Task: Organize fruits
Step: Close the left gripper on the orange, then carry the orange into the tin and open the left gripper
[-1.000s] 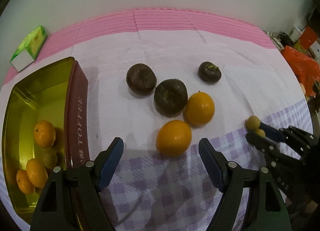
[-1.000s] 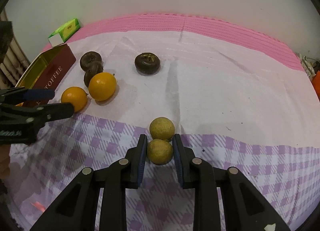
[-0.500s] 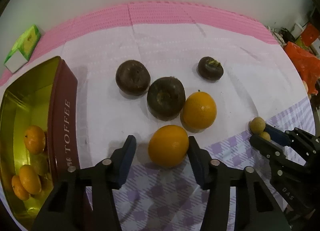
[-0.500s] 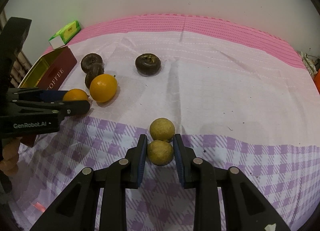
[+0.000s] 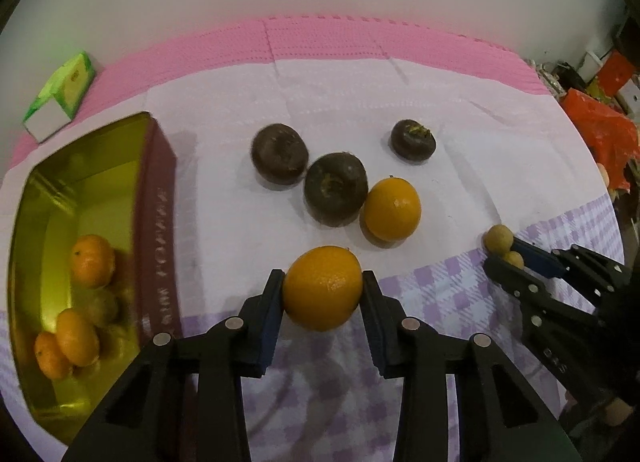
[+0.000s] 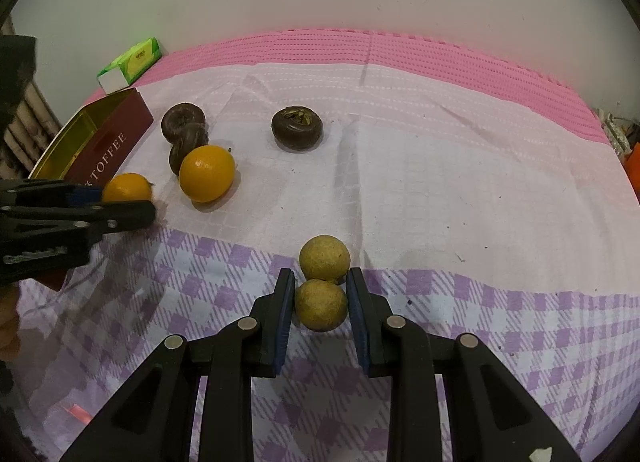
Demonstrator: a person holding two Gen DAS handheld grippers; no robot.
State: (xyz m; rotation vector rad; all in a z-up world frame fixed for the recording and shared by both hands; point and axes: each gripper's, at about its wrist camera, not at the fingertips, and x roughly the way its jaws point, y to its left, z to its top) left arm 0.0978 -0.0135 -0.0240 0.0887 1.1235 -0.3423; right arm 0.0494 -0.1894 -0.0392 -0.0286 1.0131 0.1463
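Observation:
My left gripper (image 5: pixel 322 289) is shut on an orange (image 5: pixel 322 288) low over the cloth; it also shows in the right wrist view (image 6: pixel 127 188). My right gripper (image 6: pixel 321 304) is shut on a small yellow-green fruit (image 6: pixel 321 310), with a second one (image 6: pixel 325 258) touching it just beyond. Another orange (image 5: pixel 392 209) and three dark brown fruits (image 5: pixel 335 194) lie further out on the cloth. A gold toffee tin (image 5: pixel 48 221) at the left holds several small oranges (image 5: pixel 92 260).
A green and white box (image 5: pixel 60 95) lies at the far left on the pink mat. Orange bags and clutter (image 5: pixel 600 129) sit past the table's right edge. A white wall backs the table.
My left gripper moved forward around the near orange and closed on it. My right gripper stayed shut on the small yellow-green fruit.

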